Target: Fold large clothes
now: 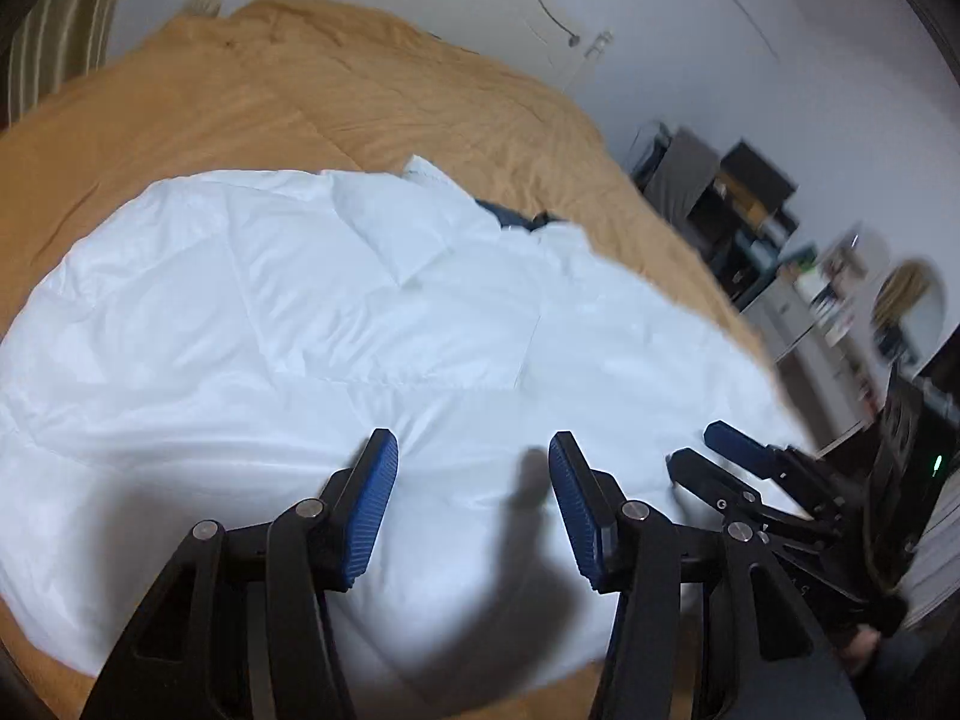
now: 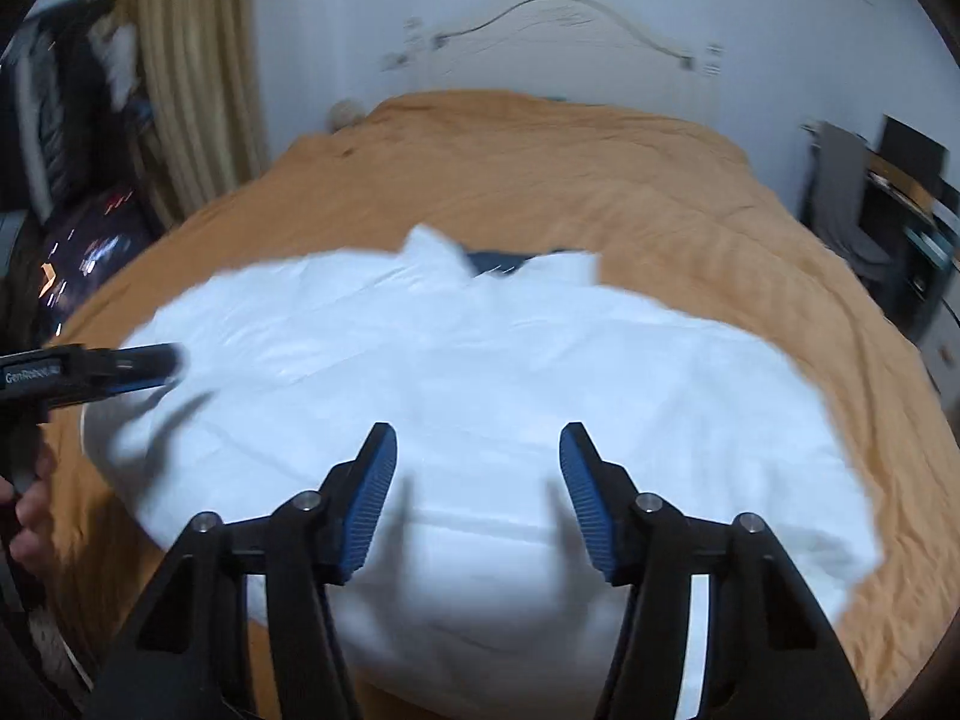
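Note:
A large white padded jacket point(image 1: 312, 324) lies spread flat on a bed with an orange-brown cover point(image 1: 252, 90), its dark blue lining showing at the collar point(image 1: 510, 217). My left gripper point(image 1: 474, 450) is open and empty, hovering over the jacket's near part. The right gripper point(image 1: 699, 447) shows at the right of this view, over the jacket's right edge. In the right wrist view the jacket point(image 2: 480, 360) fills the middle, with the collar point(image 2: 498, 261) at the far side. My right gripper point(image 2: 478, 444) is open and empty above it. The left gripper point(image 2: 162, 363) shows at the left, over the jacket's left edge.
A white headboard point(image 2: 570, 42) stands at the far end of the bed. Shelves with clutter point(image 1: 750, 210) and a round mirror point(image 1: 909, 306) line the right wall. A striped curtain point(image 2: 186, 78) and hanging dark clothes point(image 2: 54, 120) stand at the left.

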`<control>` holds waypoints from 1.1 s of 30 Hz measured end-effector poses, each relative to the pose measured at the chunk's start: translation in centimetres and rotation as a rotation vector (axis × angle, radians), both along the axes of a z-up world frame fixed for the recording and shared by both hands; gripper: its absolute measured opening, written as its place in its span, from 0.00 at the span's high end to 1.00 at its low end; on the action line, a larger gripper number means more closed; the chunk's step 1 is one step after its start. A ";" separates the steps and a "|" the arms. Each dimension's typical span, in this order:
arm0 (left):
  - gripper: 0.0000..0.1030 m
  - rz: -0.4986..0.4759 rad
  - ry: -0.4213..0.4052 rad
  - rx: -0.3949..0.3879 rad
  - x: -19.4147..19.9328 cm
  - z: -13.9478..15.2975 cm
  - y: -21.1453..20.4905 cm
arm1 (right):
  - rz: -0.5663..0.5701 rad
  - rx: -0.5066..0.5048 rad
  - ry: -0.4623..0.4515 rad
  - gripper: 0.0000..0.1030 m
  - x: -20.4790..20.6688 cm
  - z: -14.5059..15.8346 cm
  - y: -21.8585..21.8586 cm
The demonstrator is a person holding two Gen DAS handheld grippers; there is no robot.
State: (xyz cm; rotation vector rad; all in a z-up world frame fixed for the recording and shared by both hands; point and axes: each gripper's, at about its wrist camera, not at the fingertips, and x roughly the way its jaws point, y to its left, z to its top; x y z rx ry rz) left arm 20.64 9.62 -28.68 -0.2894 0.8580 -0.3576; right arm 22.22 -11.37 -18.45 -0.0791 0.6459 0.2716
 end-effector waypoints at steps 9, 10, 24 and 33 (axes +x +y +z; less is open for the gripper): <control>0.48 0.194 -0.040 0.235 -6.3 -4.2 8.7 | -0.315 -0.060 0.065 0.47 -3.6 -7.0 -11.6; 0.48 0.206 -0.038 0.251 -6.5 -4.4 9.1 | -0.341 -0.043 0.072 0.47 -3.5 -7.4 -12.9; 0.47 -0.002 0.088 0.270 3.2 -2.4 1.4 | -0.144 -0.014 0.163 0.45 2.2 -1.9 -4.8; 0.55 0.167 0.100 0.271 4.5 -1.0 7.9 | -0.321 0.128 0.263 0.64 5.0 -4.1 -13.7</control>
